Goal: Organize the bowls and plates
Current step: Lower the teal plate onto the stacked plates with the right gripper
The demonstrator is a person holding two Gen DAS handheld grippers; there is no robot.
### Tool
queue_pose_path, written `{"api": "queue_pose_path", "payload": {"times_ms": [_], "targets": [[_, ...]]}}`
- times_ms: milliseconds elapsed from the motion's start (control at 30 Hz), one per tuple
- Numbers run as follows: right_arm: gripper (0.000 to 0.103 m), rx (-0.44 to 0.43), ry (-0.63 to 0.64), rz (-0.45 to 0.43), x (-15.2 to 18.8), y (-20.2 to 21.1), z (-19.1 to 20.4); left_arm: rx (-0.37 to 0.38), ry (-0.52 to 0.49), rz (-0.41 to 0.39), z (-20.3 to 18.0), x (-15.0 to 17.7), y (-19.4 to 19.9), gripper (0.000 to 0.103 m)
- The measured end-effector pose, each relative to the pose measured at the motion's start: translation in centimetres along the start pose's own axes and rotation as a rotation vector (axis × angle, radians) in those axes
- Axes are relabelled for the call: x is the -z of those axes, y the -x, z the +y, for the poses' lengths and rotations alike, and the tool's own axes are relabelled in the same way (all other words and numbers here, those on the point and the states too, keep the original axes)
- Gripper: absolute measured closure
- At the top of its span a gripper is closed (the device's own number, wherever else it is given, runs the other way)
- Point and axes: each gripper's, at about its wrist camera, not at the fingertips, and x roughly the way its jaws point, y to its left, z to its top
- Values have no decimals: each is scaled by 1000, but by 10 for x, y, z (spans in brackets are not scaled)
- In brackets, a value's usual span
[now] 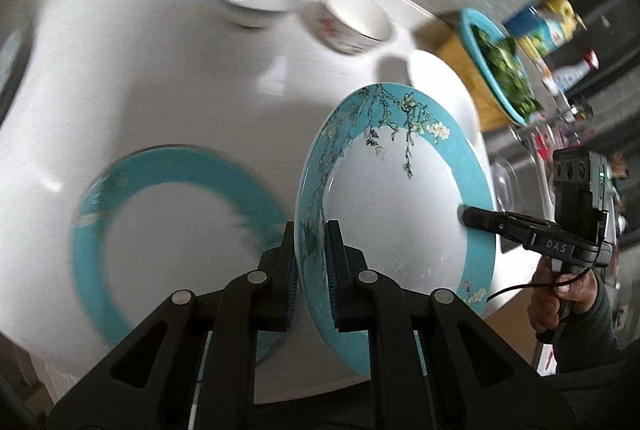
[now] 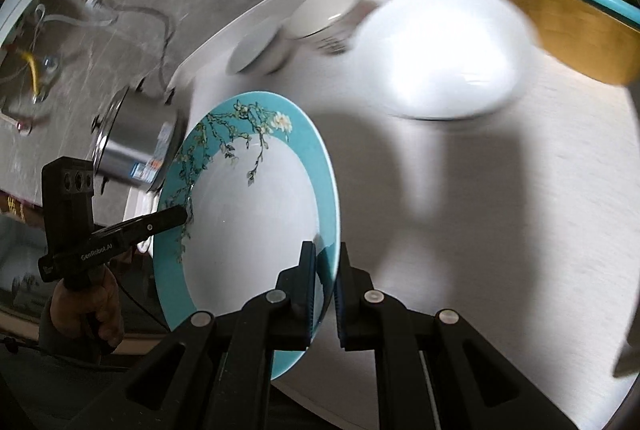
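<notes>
left gripper (image 1: 311, 262): closed narrow, near rim of floral teal plate (image 1: 394, 209) pinched between pads
right gripper (image 2: 325, 282): closed narrow, opposite rim clamped
plate: held tilted, clear of white counter (image 1: 140, 69)
second teal plate (image 1: 172, 230): lying flat on counter

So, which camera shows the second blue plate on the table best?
The left wrist view: the flat plate lies there, blurred, beside the held plate. The right wrist view does not show it.
</notes>
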Motion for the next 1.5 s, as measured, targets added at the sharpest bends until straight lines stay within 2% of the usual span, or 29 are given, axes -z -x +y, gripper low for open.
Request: {"api": "queue_pose_path", "payload": {"times_ms": [167,367,533,700,933,1200,1500], "targets": [[92,-35,61,51,-11,-37,38,-56,66,-30,66,9,36,93],[92,-47,129,106,-19,-76,74,-97,118,-40,126,24,60,92],[92,-40,145,147,-15,-103,90,-121,140,-23,167,36,66,90],[92,-18,154,168,-10,-122,101,-134,151,-3,186,45,56,89],[92,15,161,179,-9,-137,111,-135,152,13,201,54,47,88],[91,69,190,166,-8,-142,118,-136,134,16,184,48,23,87],[88,151,231,156,-2,-148,122,-182,61,19,162,38,8,86]]}}
